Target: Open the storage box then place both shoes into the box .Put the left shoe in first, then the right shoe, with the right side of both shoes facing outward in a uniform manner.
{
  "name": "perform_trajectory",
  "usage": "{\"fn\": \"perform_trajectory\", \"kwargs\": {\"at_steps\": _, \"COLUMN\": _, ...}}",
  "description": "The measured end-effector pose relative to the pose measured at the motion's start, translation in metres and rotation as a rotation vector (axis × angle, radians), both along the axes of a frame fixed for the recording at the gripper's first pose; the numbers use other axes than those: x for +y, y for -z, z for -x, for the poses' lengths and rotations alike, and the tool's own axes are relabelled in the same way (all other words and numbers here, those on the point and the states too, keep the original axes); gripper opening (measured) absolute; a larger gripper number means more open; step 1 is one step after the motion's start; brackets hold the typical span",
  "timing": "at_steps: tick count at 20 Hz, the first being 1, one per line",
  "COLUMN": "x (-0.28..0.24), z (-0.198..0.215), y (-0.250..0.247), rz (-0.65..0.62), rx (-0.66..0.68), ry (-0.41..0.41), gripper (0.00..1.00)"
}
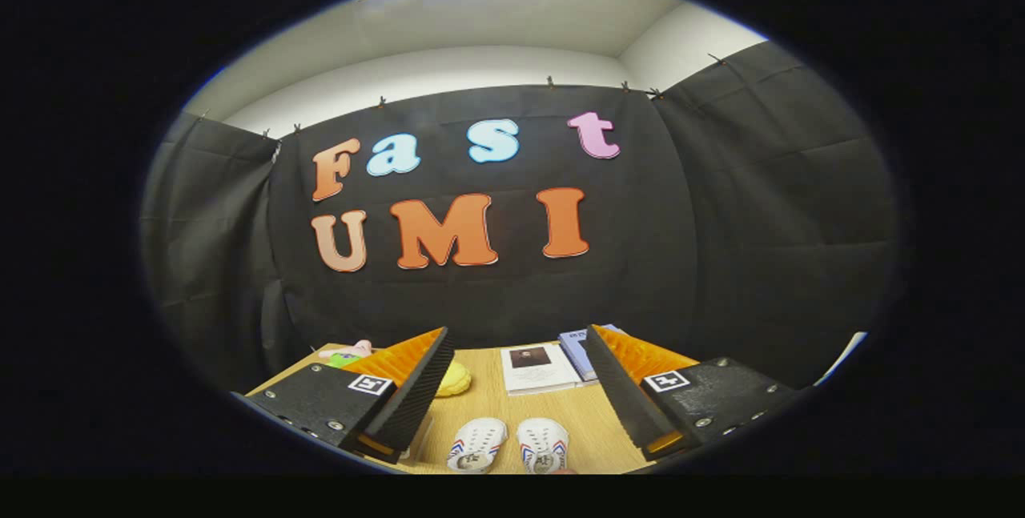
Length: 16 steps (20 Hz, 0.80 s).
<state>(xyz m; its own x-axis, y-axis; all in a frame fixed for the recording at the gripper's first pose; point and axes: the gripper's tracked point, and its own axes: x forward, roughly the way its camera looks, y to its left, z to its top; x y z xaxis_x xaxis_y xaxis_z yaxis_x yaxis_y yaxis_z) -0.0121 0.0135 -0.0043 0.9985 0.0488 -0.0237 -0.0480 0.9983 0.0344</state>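
Two small white shoes, left one (477, 444) and right one (544, 444), with red and blue side stripes. Side by side on the wooden table (488, 410), close but not touching, soles down, toes pointing away. They lie between the spread fingers, nothing pressing them.

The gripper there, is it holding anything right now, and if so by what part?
Nothing. The gripper is open, its fingers spread wide and empty above the wooden table; the two white shoes sit untouched between them.

two white shoes (508, 444), two books (552, 364), one yellow toy (453, 379)
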Motion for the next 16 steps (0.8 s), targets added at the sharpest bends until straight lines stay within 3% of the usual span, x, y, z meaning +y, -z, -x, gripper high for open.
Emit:
{"fn": "perform_trajectory", "kwargs": {"at_steps": 6, "x": -0.003, "z": -0.016, "y": 0.016, "rz": -0.047, "rx": 0.046, "ry": -0.034, "gripper": 0.98}}
{"fn": "perform_trajectory", "kwargs": {"at_steps": 16, "x": 0.022, "z": -0.043, "y": 0.053, "rz": -0.207, "rx": 0.213, "ry": -0.203, "gripper": 0.98}}
